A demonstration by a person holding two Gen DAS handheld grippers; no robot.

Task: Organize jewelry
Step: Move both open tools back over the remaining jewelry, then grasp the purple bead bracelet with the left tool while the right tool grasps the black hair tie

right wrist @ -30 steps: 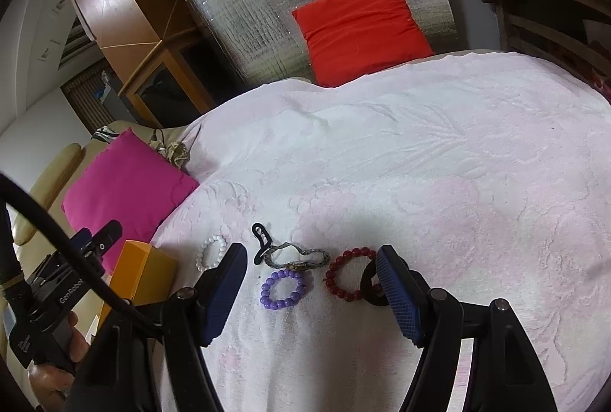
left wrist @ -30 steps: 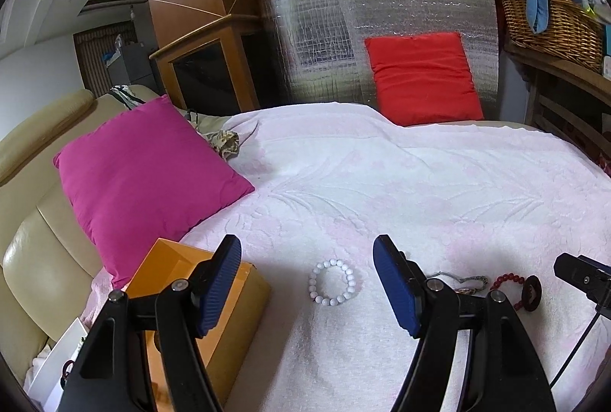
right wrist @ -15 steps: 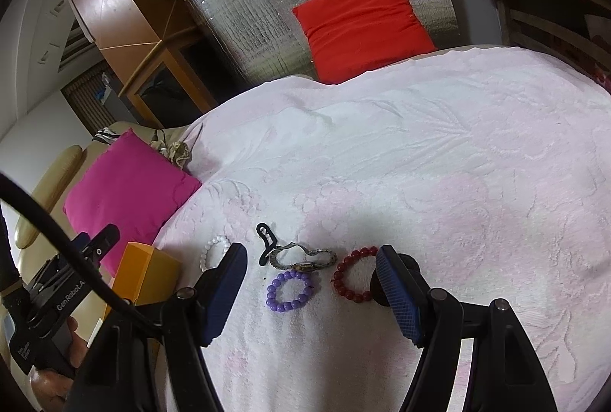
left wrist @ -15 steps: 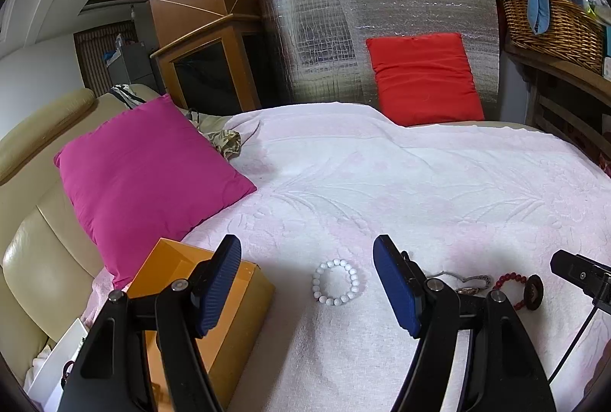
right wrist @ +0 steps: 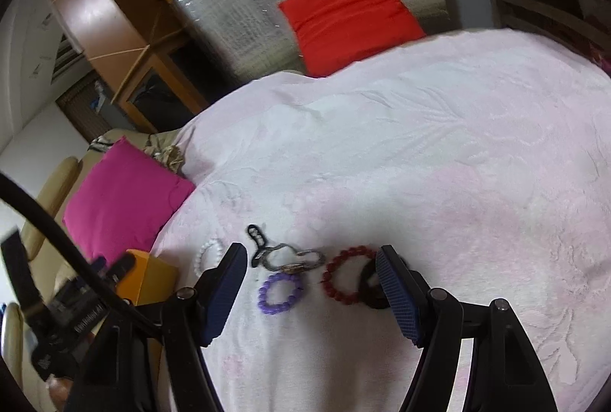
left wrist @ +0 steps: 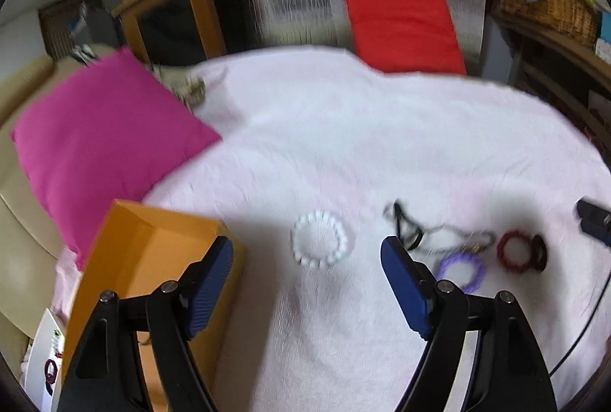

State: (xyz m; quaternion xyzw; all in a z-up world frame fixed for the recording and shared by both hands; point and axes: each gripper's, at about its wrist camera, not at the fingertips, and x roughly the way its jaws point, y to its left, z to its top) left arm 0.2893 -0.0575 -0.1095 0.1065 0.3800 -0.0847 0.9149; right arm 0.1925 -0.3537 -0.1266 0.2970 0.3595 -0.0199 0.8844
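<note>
Two tongs, both wide open and empty. My left tongs [left wrist: 307, 272], jaws just widened, frame the white bracelet [left wrist: 320, 238] lying just ahead; the box [left wrist: 152, 244] sits at its left finger. I'd lower squarely and close on the beads. My right tongs [right wrist: 311, 288] frame the purple bracelet [right wrist: 280, 293].

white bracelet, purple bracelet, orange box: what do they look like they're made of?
White bracelet: round opaque beads on a loop, possibly stone, glass or plastic; blur hides the finish. Purple bracelet: smaller round beads with a slight sheen, likely plastic or glass. Orange box: looks like matte cardboard, with flat thin walls, sharp folded edges and an open top.
</note>
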